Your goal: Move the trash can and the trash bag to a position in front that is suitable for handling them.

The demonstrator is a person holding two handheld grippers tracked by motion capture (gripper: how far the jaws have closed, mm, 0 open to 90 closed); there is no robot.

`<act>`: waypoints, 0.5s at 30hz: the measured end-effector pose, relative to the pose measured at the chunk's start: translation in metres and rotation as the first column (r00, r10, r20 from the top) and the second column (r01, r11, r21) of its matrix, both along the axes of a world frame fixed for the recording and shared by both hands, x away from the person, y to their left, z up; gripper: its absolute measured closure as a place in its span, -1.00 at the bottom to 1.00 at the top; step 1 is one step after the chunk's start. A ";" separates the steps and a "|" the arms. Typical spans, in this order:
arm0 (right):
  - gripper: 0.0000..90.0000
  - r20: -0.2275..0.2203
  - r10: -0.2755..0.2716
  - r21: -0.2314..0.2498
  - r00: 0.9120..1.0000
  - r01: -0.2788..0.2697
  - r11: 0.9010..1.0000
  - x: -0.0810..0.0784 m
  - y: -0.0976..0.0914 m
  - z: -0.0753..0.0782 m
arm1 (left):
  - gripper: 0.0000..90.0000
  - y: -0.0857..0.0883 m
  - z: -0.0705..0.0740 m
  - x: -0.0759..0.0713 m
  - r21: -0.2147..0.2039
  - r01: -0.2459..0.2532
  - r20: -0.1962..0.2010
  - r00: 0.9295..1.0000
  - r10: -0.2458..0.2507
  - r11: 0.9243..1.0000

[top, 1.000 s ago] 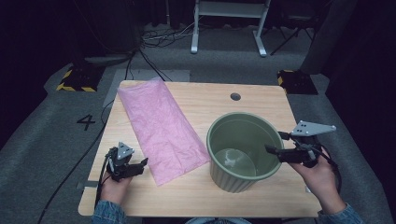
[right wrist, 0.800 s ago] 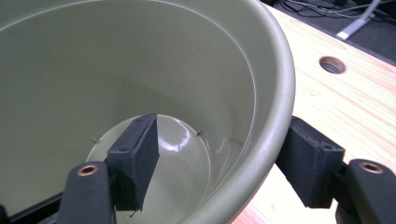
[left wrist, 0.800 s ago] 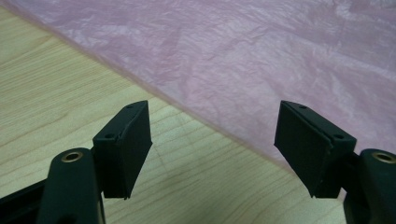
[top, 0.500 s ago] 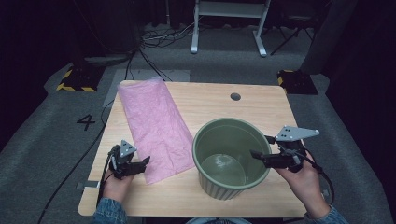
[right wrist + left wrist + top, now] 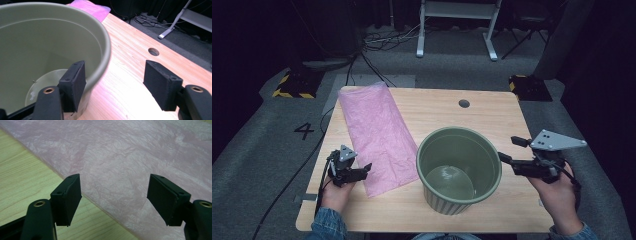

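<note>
From the high view, a light wooden surface (image 5: 492,120) carries a crinkled pink plastic sheet (image 5: 377,135) laid flat along its left part, running from the far left corner toward the near edge. To the right of the sheet stands a round, ribbed, sage-green plastic bucket (image 5: 459,170), upright and empty, with its left wall just beside the sheet's near right corner. A small round hole (image 5: 464,103) is cut in the surface beyond the bucket. The left gripper (image 5: 366,169), held in the person's left hand (image 5: 334,192), sits at the sheet's near left edge with its jaws apart. The right gripper (image 5: 507,150), held in the right hand (image 5: 557,197) and topped by a grey three-cornered plate, points at the bucket's right rim, jaws spread.

In the left gripper view, the left gripper (image 5: 115,195) has its two black jaws wide apart and holds nothing; the pink sheet (image 5: 130,157) lies under and beyond them, its edge crossing the wood diagonally.

In the right gripper view, the right gripper (image 5: 115,82) is spread wide. One jaw stands inside the bucket (image 5: 45,50), against the rim; the other is outside, well clear of the wall, above bare wood. The hole (image 5: 153,51) shows beyond.
</note>
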State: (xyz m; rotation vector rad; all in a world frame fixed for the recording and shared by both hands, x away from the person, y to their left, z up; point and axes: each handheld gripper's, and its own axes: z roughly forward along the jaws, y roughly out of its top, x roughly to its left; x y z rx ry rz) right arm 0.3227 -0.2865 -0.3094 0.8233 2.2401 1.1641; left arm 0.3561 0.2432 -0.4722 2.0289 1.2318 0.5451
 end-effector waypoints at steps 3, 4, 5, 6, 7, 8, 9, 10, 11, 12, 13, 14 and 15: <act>-0.27 -0.025 -0.035 0.024 0.999 0.036 0.999 0.000 -0.023 -0.011 | -0.38 0.004 0.000 0.004 -0.013 -0.018 -0.017 1.000 0.017 1.000; -0.29 -0.017 -0.052 0.005 0.998 0.052 0.999 0.000 -0.027 -0.015 | -0.39 0.006 0.000 0.005 -0.020 -0.025 -0.027 0.999 0.024 0.999; -0.29 -0.017 -0.052 0.005 0.998 0.052 0.999 0.000 -0.027 -0.015 | -0.39 0.006 0.000 0.005 -0.020 -0.025 -0.027 0.999 0.024 0.999; -0.29 -0.013 -0.068 -0.012 0.998 0.068 0.998 0.000 -0.031 -0.021 | -0.39 0.007 -0.001 0.006 -0.020 -0.030 -0.032 0.999 0.029 0.999; -0.29 -0.041 -0.088 -0.020 0.995 0.087 0.996 0.001 -0.040 -0.034 | -0.39 0.009 -0.001 0.009 -0.018 -0.041 -0.041 0.998 0.040 0.999; -0.29 -0.041 -0.088 -0.020 0.995 0.087 0.996 0.001 -0.040 -0.034 | -0.38 0.009 -0.001 0.009 -0.018 -0.041 -0.041 0.998 0.040 0.999; -0.29 -0.051 -0.096 -0.023 0.994 0.095 0.995 0.001 -0.043 -0.039 | -0.38 0.011 -0.001 0.011 -0.018 -0.046 -0.044 0.998 0.045 0.999; -0.27 -0.086 -0.115 -0.026 0.990 0.113 0.993 0.002 -0.049 -0.055 | -0.37 0.013 -0.001 0.013 -0.017 -0.059 -0.049 0.997 0.058 0.998; -0.26 -0.103 -0.118 -0.027 0.988 0.115 0.993 0.002 -0.051 -0.060 | -0.37 0.015 -0.001 0.015 -0.019 -0.069 -0.050 0.996 0.067 0.997; -0.26 -0.103 -0.118 -0.027 0.988 0.115 0.993 0.002 -0.051 -0.060 | -0.37 0.015 -0.001 0.015 -0.019 -0.069 -0.050 0.996 0.067 0.997; -0.25 -0.122 -0.120 -0.030 0.985 0.117 0.993 0.003 -0.053 -0.068 | -0.37 0.017 0.000 0.017 -0.017 -0.077 -0.052 0.996 0.076 0.997; -0.25 -0.146 -0.125 -0.032 0.981 0.121 0.992 0.004 -0.055 -0.078 | -0.37 0.018 0.000 0.019 -0.018 -0.090 -0.055 0.995 0.089 0.996; -0.25 -0.161 -0.128 -0.035 0.979 0.124 0.992 0.005 -0.055 -0.085 | -0.37 0.020 0.001 0.022 -0.019 -0.102 -0.060 0.993 0.100 0.995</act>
